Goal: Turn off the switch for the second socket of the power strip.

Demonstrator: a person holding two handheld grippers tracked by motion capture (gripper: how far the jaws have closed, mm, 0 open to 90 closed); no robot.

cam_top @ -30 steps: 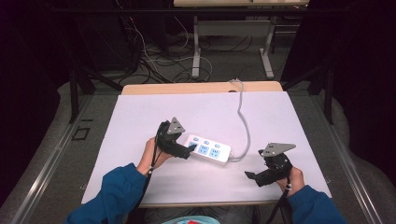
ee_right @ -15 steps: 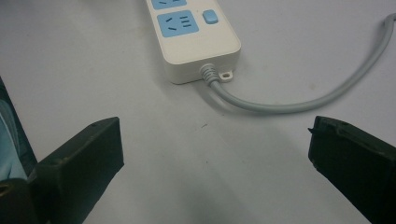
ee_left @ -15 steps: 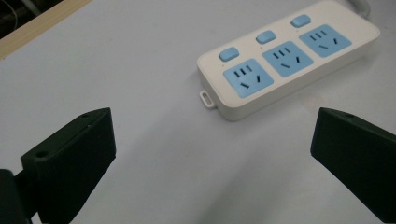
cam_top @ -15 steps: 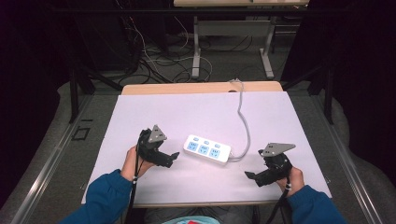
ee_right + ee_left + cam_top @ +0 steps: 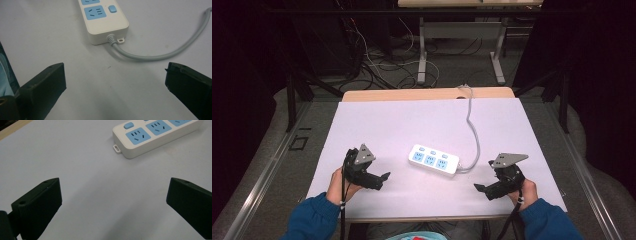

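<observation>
Left gripper [image 5: 379, 179] at near-left of white-topped bench [image 5: 402, 120], jaws wide apart, holding nothing. Right gripper [image 5: 482, 190] at near-right, jaws likewise spread, empty. Between them, slightly farther: white plastic power strip with three blue sockets [image 5: 434, 159], flat on bench. Grey cable [image 5: 473, 130] curves from strip's right end to far edge.

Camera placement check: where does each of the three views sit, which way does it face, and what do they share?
High view: above the person's side, looking forward and down on the table; both forearms, left claw and right claw show.
Left gripper view: rides the left claw, looking past its open jaws at the power strip, tab end.
Right gripper view: rides the right claw, open jaws, facing the strip's cable end.
Shared: all three show the power strip.
</observation>
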